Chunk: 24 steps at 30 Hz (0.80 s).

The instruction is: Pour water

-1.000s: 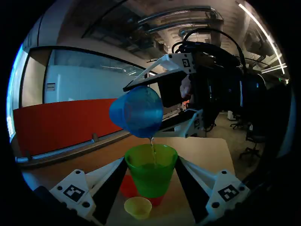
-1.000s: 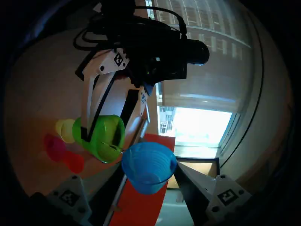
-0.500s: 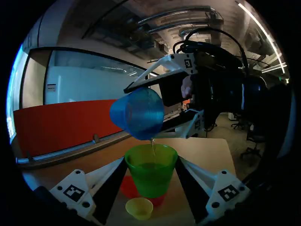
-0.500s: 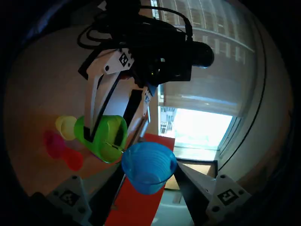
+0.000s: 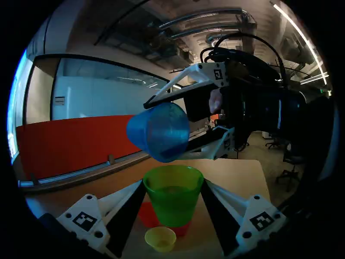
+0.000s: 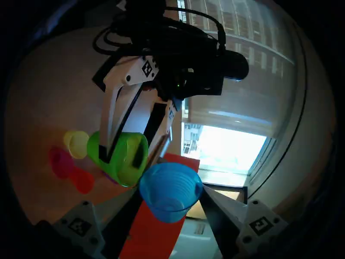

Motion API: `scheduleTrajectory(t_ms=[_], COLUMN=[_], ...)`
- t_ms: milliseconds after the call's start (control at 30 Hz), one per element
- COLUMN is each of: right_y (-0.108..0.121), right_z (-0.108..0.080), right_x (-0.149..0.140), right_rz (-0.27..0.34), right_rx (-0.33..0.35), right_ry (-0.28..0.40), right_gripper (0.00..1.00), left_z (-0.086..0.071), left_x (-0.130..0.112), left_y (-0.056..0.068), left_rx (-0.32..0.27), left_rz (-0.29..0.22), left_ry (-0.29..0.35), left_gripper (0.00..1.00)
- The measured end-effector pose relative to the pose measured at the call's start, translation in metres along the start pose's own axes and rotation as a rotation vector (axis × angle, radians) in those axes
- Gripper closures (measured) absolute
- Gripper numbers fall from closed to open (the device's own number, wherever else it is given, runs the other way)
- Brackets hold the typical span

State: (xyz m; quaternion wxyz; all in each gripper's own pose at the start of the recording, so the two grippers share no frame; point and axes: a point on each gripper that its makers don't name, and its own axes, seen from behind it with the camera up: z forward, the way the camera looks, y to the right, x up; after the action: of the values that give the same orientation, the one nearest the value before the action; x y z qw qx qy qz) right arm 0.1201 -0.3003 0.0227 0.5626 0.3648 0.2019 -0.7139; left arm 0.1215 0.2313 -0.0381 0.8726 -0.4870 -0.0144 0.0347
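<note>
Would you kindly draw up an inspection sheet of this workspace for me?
Surface: light wooden table, no spill seen.
Job's things: translucent green plastic cup, part filled; translucent blue plastic cup tilted above it, no stream visible.
Clutter: small yellow cup, small red cup, small pink cup on the table.
Grippers: left gripper shut on green cup; right gripper shut on blue cup.
Cables: black cables looped over right gripper.
Surroundings: orange-red wall panel, ceiling pipes, office chair.

We can read no words, brands or numbers here. The left gripper [image 5: 172,184] and the right gripper [image 6: 170,191] carry black-and-white square markers [image 5: 84,221] on their fingers [image 5: 115,197], patterns without letters. A small sign [image 5: 58,100] on the far wall [image 5: 101,97] is too small for us to read.
</note>
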Motion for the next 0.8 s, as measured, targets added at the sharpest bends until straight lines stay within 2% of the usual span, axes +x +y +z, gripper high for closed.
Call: scheduleTrajectory(t_ms=[400, 800], right_y=[0.0001, 0.0013], right_z=[-0.0005, -0.0015], right_x=[0.0018, 0.0039], right_rz=[0.019, 0.105], right_rx=[-0.001, -0.013], right_ry=[0.009, 0.031], right_gripper=[0.09, 0.09], left_z=[0.0010, 0.0000], left_x=[-0.0016, 0.0004], left_y=[-0.0010, -0.0022], left_rx=[0.001, 0.009], left_rz=[0.001, 0.007], left_ry=[-0.002, -0.002], left_gripper=[0.13, 0.13])
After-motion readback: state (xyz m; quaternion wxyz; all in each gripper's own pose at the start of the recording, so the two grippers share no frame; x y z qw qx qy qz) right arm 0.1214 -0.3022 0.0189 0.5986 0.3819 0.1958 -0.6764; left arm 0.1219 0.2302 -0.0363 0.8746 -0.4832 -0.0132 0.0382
